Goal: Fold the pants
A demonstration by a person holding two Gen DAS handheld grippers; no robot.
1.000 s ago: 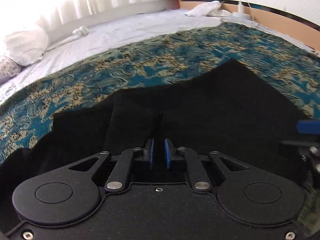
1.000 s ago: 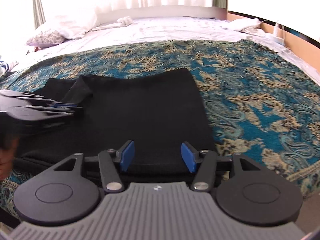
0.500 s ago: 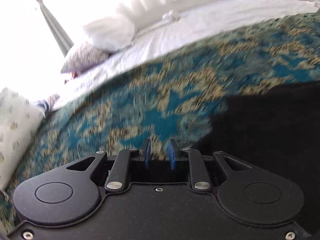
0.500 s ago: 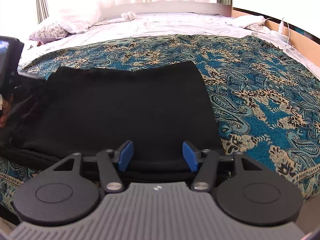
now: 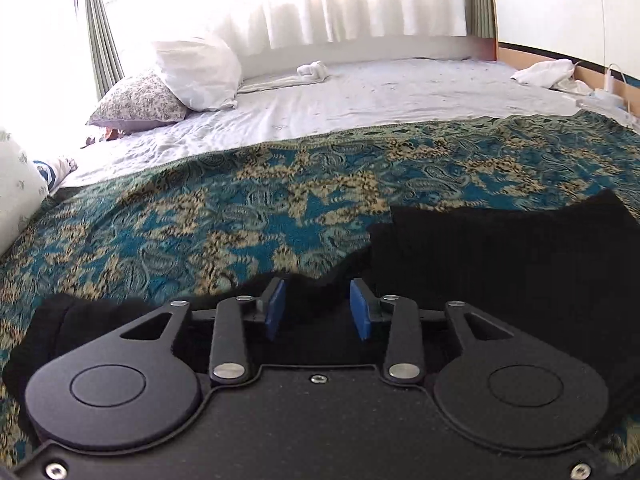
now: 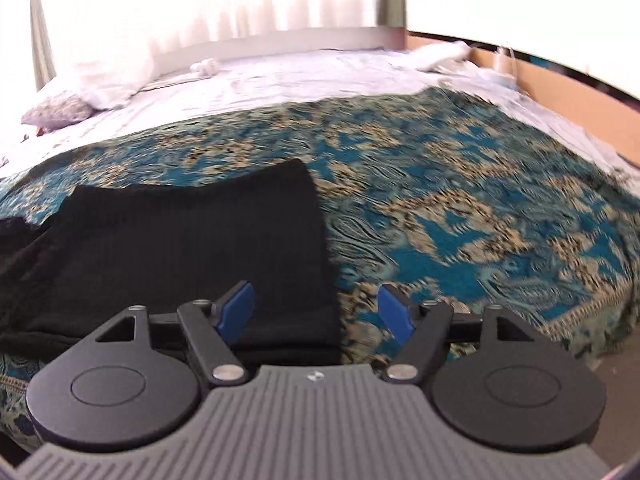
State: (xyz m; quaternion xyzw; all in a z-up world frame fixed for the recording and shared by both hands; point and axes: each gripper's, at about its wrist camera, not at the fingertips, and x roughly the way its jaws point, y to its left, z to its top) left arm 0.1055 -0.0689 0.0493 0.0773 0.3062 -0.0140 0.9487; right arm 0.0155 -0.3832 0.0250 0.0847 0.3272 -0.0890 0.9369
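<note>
Now the left gripper (image 5: 316,307) is hovering with its jaws just having been opening, spread apart, black pants (image 5: 500,264) lying under and right of them, nothing pinched. Right gripper (image 6: 316,307) is likewise widening, its gap straddling the pants' (image 6: 192,248) right edge, unclamped. Pants are resting on a teal patterned bedspread (image 6: 460,208); white pillows (image 5: 196,72) are sitting beyond

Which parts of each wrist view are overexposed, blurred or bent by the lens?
Left wrist view: curtains blown out white, patterned bedspread slightly smeared, black pants show almost no detail. Right wrist view: window glare washes out the pillows, bedspread motion-blurred, fisheye curves the bed's edges.
</note>
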